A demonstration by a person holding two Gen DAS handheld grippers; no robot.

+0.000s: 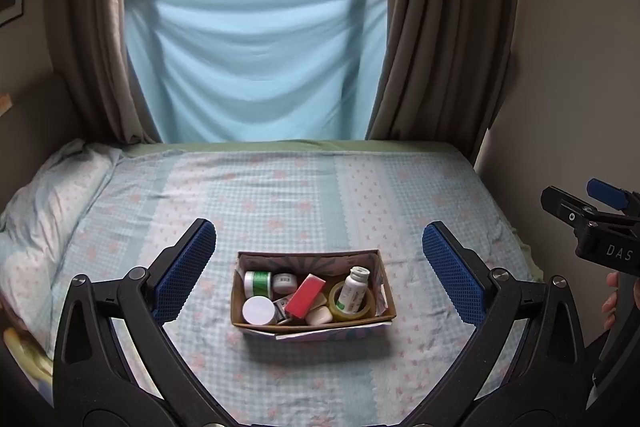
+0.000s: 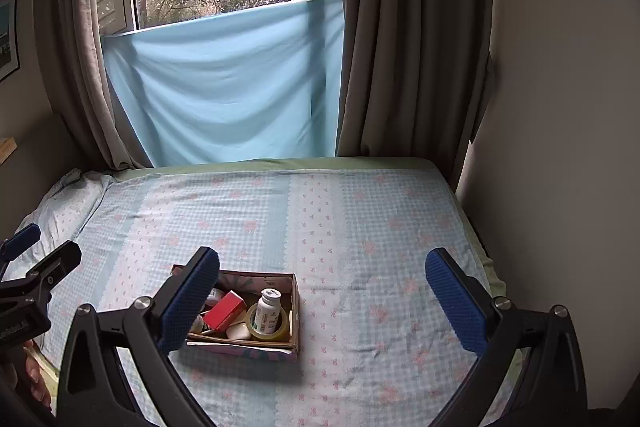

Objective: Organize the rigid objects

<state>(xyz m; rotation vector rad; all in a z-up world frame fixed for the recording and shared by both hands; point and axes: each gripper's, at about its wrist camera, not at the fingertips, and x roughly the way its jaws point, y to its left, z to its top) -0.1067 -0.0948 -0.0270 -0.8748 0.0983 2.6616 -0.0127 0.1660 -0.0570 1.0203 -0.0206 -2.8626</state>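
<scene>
A small cardboard box point(image 1: 387, 297) sits on the bed point(image 1: 304, 187) and holds a red box point(image 1: 305, 295), a white bottle point(image 1: 353, 287) standing inside a tape roll point(image 1: 370, 309), a green-banded jar point(image 1: 258, 283), a white-lidded jar point(image 1: 258, 310) and a white soap-like block point(image 1: 319, 315). My left gripper point(image 1: 320, 269) is open and empty, held above the bed with the box between its fingers in view. In the right wrist view the box point(image 2: 295, 311) lies low left, partly behind the left finger. My right gripper point(image 2: 322, 297) is open and empty, to the right of the box.
A pillow point(image 1: 52, 203) lies at the bed's left side. A blue cloth point(image 1: 252, 63) hangs under the window between grey curtains point(image 1: 440, 47). A wall point(image 2: 560, 147) borders the bed on the right. The right gripper's body point(image 1: 600, 235) shows at the left view's right edge.
</scene>
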